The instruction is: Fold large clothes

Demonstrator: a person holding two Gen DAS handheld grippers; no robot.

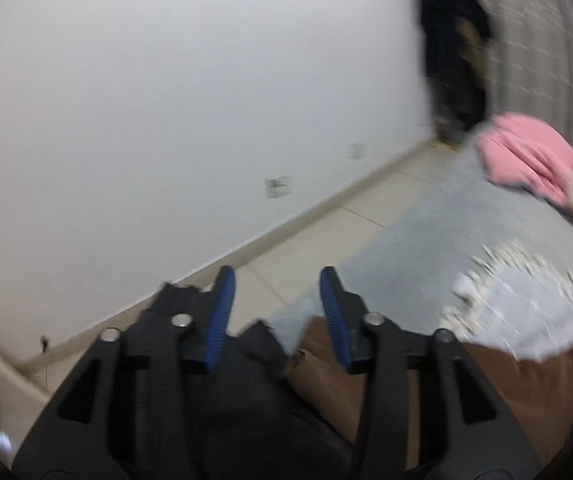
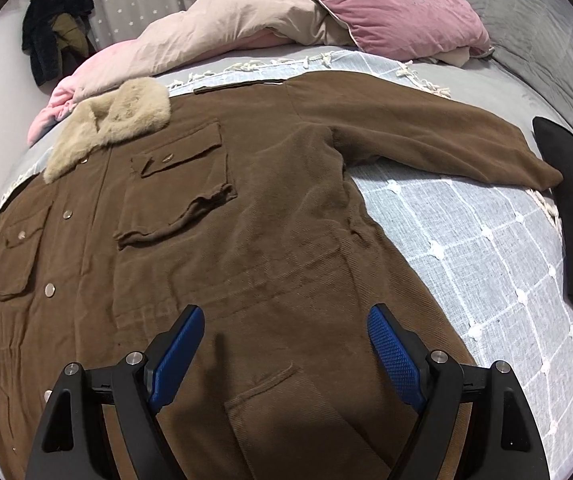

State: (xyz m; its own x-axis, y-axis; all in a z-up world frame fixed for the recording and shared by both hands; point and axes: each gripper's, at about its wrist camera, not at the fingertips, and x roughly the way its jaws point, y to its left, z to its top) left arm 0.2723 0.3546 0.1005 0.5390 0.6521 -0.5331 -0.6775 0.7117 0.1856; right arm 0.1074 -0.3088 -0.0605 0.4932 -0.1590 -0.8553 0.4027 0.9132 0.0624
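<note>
Right fingers (image 2: 394, 356) apart, coat (image 2: 246, 220) flat

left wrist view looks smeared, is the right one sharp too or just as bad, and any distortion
Left wrist view: motion blur smears the pink pillow and the blanket; only the left gripper is crisp. Right wrist view: sharp, with the coat, its buttons and its corduroy ribs clear. Both views: fisheye bending and dark corners; the right gripper casts a soft shadow on the coat.

No legible text, label, brand, number or sign in either view; wall plates (image 1: 278, 186) too blurred to read, coat (image 2: 246, 240) without readable markings.
</note>
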